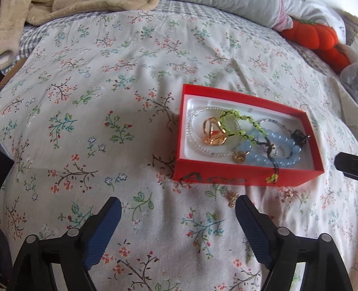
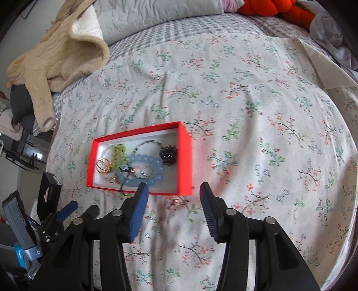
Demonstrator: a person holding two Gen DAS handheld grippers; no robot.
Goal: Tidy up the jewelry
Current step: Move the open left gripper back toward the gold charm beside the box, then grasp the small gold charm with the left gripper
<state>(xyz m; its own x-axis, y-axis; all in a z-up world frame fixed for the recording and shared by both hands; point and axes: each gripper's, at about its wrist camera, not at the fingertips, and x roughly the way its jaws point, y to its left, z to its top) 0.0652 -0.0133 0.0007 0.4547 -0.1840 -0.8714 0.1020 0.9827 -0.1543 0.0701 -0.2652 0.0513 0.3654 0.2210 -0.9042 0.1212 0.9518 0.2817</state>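
A red box [image 1: 223, 176] with a white liner lies on the floral bedsheet [image 1: 111, 112]. It holds a gold clip [image 1: 213, 132], a green bead string [image 1: 237, 120], a blue bead bracelet [image 1: 275, 145], a clear bead bracelet [image 1: 194, 132] and a black piece [image 1: 299, 135]. Two small gold pieces lie on the sheet in front of the box, one [image 1: 231, 199] by my left gripper's right finger, one [image 1: 288, 195] further right. My left gripper [image 1: 179, 210] is open and empty. My right gripper [image 2: 173, 197] is open and empty above a small gold piece [image 2: 175, 202], just in front of the box [image 2: 185, 156].
A beige garment [image 2: 56, 56] lies at the bed's far left. An orange plush [image 1: 322, 38] and grey pillows [image 2: 156, 13] lie at the head of the bed. The left gripper [image 2: 67, 210] shows at the left of the right wrist view.
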